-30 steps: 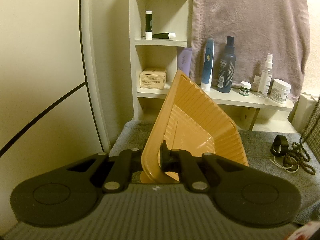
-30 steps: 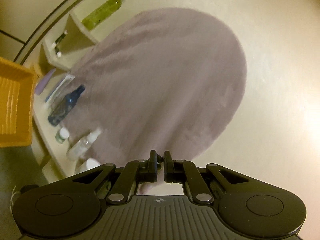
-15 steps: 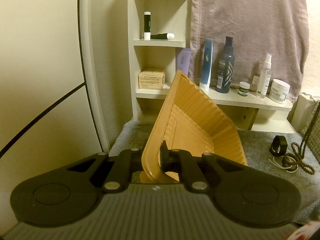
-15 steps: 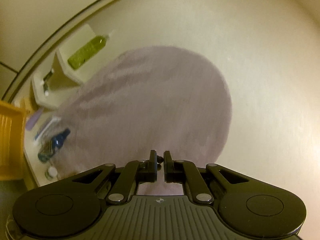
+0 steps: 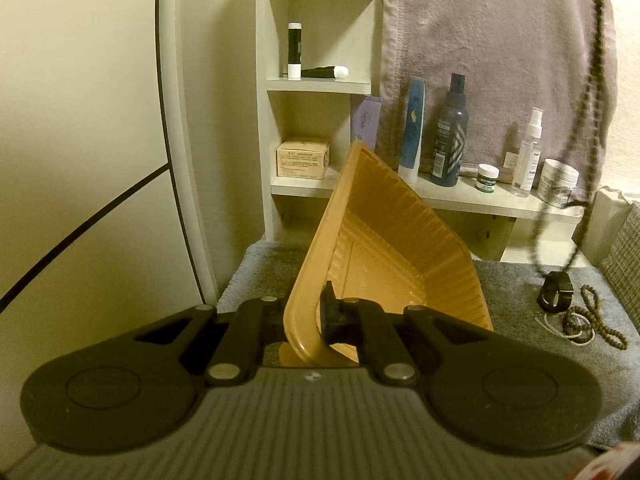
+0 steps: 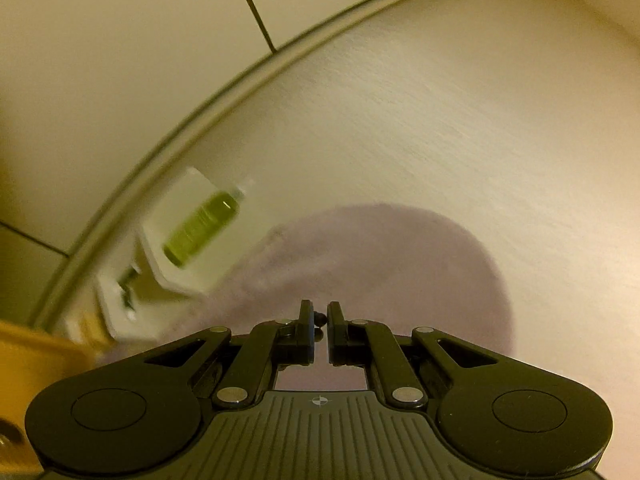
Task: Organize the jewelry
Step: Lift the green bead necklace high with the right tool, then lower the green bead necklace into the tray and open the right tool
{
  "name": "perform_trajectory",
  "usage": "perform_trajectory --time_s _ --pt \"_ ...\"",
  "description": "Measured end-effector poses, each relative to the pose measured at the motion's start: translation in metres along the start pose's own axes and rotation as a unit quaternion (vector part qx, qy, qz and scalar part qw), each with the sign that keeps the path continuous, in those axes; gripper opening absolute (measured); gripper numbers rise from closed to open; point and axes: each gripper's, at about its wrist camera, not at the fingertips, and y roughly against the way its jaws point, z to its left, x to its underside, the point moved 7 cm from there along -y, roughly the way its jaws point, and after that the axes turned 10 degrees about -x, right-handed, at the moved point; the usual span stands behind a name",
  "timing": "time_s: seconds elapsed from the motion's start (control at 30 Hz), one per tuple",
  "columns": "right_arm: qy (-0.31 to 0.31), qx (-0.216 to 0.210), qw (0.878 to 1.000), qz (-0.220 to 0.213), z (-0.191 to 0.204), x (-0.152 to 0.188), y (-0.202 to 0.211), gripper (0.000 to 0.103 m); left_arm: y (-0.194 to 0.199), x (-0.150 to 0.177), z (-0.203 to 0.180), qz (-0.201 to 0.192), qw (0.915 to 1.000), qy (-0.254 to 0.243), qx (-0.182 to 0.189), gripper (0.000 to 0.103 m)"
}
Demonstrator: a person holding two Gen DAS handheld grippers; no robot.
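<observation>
Through the left wrist, our left gripper [image 5: 304, 320] clamps the rim of the tilted orange tray [image 5: 400, 248], empty so far; a dark bead strand [image 5: 588, 128] dangles at right, other jewelry [image 5: 580, 320] lies on the grey mat [image 5: 520, 280]. Through the right wrist, our right gripper [image 6: 320, 320] pinches beads [image 6: 319, 316], aimed at the wall. Nothing is sorted yet.

Glossy ribbed plastic tray [image 5: 404, 240], fuzzy cloth mat [image 5: 516, 304], matt beads [image 5: 588, 320].
</observation>
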Motion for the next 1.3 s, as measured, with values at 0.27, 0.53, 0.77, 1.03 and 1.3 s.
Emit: perform_trajectory --time_s 0.27,0.53,0.77,1.03,1.3 --pt "0.009 -0.091 0.996 -0.011 0.041 -0.015 -0.035 0.006 0.0 0.001 0.0 0.001 1.0 0.002 0.0 0.008" --pt "0.038 -0.144 0.989 0.015 0.094 0.005 -0.072 0.006 0.0 0.001 0.001 0.002 1.0 0.004 0.0 0.008" --pt "0.034 -0.262 0.964 0.019 0.148 0.021 -0.098 0.006 0.0 0.001 0.002 0.003 1.0 0.005 0.001 0.008" --pt "0.081 -0.358 0.928 0.066 0.206 0.067 -0.115 0.006 -0.001 0.001 0.005 0.006 0.9999 0.009 0.001 0.008" --pt "0.074 -0.393 0.908 0.123 0.238 0.113 -0.129 0.006 -0.002 0.001 0.005 0.008 0.9999 0.011 0.001 0.008"
